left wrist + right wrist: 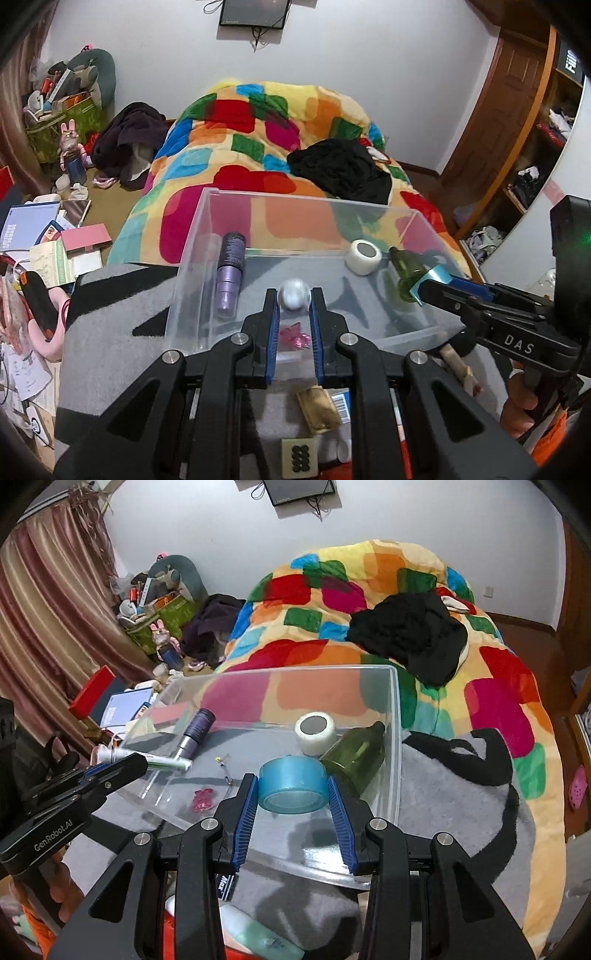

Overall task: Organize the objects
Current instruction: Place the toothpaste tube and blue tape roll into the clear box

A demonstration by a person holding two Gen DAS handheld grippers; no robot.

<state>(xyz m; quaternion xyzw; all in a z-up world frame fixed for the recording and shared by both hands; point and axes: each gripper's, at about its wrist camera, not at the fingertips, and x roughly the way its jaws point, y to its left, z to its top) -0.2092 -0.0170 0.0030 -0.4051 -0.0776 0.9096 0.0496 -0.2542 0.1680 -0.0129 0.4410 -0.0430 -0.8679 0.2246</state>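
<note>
Both grippers hover over the clear plastic box (395, 738): left gripper (294, 301) pinches a white tube (162, 762), right gripper (291, 788) clamps blue tape roll (291, 786).

A bed heaped with a patchwork blanket (258, 147) in red, orange, green, blue and yellow fills the middle of the left wrist view. A black garment (340, 170) lies crumpled on it right of centre, and a dark purple-black garment (129, 144) is bunched at its left edge. On the white wall at the top of the frame hangs a dark screen (253, 13) with trailing cables. In the upper left a green bag (62, 125) overflows with clutter, with a pink-eared rabbit figure (72, 147) in front. Books and papers (40, 240) litter the floor lower left. A wooden door (495, 110) stands at the right. Pink-brown striped curtains (44, 609) hang at the left of the right wrist view.
</note>
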